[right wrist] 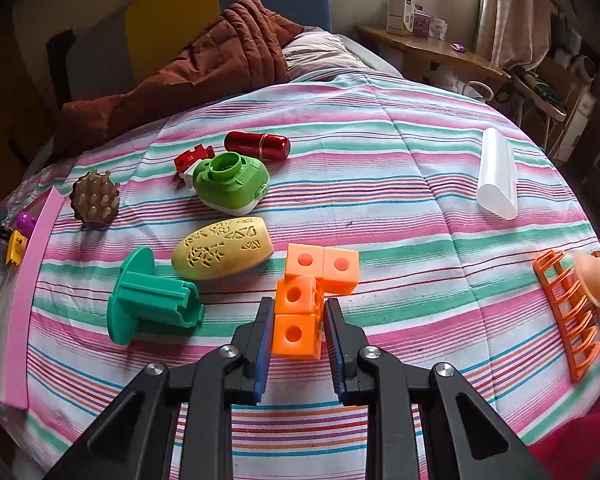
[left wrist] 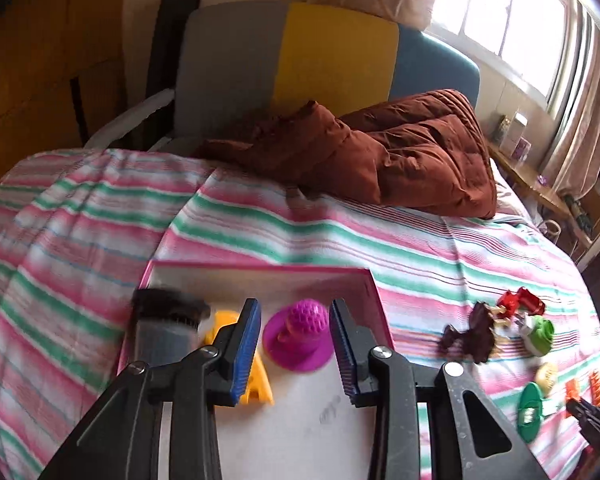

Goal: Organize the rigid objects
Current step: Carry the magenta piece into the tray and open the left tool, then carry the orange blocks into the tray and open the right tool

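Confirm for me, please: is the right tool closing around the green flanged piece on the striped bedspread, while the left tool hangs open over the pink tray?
Not quite. In the right wrist view, the right tool brackets the orange cube cluster, not the green flanged piece, which lies untouched to its left on the striped bedspread. The left tool does hang open over the pink tray.

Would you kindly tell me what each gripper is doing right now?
Left gripper: open, jaws either side of the magenta toy.
Right gripper: jaws around the orange cube block; firm grip cannot be told.
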The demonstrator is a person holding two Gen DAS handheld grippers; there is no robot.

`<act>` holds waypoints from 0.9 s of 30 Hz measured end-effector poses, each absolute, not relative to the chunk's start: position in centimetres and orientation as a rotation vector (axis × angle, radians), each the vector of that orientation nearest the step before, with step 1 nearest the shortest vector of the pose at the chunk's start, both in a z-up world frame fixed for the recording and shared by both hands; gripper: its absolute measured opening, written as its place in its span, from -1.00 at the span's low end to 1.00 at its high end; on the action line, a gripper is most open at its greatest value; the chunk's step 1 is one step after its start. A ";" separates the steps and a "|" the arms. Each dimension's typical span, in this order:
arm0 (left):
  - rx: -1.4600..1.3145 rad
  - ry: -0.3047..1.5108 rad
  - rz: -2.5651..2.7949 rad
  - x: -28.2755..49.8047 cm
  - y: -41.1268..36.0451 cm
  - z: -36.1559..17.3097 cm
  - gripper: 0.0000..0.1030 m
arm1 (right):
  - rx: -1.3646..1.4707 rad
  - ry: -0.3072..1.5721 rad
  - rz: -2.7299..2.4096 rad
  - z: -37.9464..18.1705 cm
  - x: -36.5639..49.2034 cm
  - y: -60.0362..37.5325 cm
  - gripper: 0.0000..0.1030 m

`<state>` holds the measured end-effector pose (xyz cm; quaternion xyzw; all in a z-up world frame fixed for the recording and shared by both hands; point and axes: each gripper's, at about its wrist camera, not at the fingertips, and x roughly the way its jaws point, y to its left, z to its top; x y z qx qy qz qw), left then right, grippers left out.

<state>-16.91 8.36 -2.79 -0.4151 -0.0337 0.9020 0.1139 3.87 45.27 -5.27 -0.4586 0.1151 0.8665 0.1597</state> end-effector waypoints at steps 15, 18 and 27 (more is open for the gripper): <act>-1.266 -0.071 2.511 -8.0 7.7 -4.0 -0.31 | -1.262 0.314 2.513 -4.9 4.2 44.6 -0.52; -1.265 -0.075 2.515 -6.8 7.3 -4.4 -0.31 | -1.232 0.295 2.549 -4.5 4.2 44.0 -0.52; -1.265 -0.053 2.515 -4.3 4.8 -4.8 -0.31 | -1.157 -0.014 2.677 -1.9 3.8 38.0 -0.52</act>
